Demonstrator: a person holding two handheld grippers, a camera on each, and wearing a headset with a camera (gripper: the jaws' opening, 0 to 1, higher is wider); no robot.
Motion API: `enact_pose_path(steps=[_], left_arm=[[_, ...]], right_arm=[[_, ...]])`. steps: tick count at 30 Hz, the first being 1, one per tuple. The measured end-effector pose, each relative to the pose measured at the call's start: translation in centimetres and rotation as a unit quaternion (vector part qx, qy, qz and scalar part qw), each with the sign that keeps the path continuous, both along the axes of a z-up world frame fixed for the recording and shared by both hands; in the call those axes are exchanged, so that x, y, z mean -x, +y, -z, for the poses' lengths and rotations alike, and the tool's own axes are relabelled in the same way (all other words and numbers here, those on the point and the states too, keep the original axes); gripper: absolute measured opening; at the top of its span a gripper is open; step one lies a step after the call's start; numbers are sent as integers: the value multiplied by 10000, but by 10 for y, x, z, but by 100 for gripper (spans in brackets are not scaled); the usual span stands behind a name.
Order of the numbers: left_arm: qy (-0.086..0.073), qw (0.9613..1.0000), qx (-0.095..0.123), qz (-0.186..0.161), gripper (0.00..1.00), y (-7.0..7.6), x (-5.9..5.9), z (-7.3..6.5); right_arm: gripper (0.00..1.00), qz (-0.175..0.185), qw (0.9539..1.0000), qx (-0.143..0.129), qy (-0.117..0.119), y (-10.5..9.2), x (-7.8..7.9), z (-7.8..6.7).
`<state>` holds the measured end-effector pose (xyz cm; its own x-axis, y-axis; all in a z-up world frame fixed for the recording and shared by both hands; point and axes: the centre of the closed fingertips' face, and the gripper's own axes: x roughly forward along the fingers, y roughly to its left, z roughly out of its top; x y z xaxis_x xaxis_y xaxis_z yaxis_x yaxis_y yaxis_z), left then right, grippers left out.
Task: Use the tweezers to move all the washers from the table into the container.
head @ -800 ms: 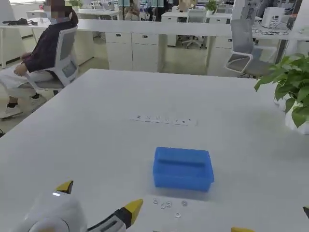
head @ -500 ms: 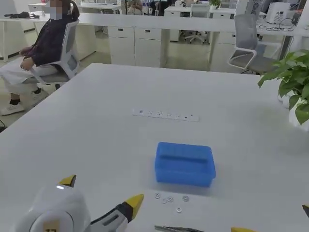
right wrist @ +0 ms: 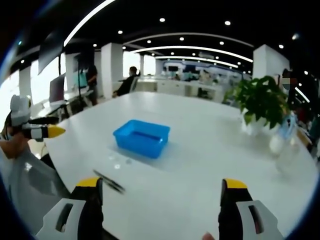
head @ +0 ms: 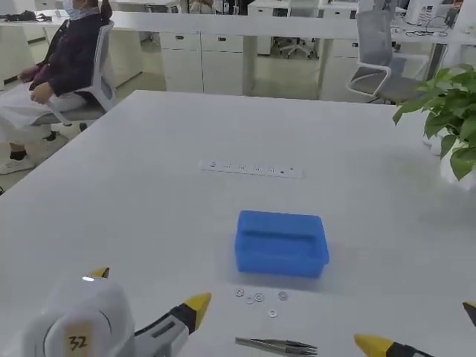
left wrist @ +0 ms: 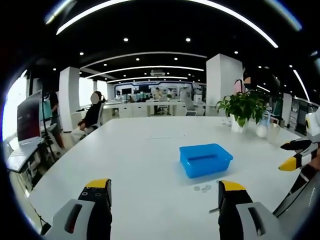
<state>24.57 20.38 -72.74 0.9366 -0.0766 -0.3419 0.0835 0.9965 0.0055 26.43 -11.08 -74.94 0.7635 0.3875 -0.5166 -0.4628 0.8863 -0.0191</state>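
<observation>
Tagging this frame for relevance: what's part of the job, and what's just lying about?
Job: tweezers, washers, container.
Lying about: power strip, plant, chair.

I am reading just one marking: the number 32, in orange-yellow digits, on the rounded white housing [head: 74,327] of my left gripper [head: 148,288]. It is sitting at about seven o'clock in the head view, with the digits facing up toward my headset. The small dark marks along the white power strip [head: 251,169], lying at twelve o'clock from the blue container [head: 281,243], are showing too small for me to read.
</observation>
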Motion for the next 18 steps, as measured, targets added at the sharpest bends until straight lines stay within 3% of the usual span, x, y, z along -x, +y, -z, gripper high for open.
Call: enact_pose_path(steps=[9,18], left_arm=[[-5,10000,34,20,89,0,0,-2],[213,9994,-71,276,83,-6,0,1]], right_arm=[[97,11,9998,-151,92,2,1,-1],[95,174,9991,-345,155,-1,-3,-6]])
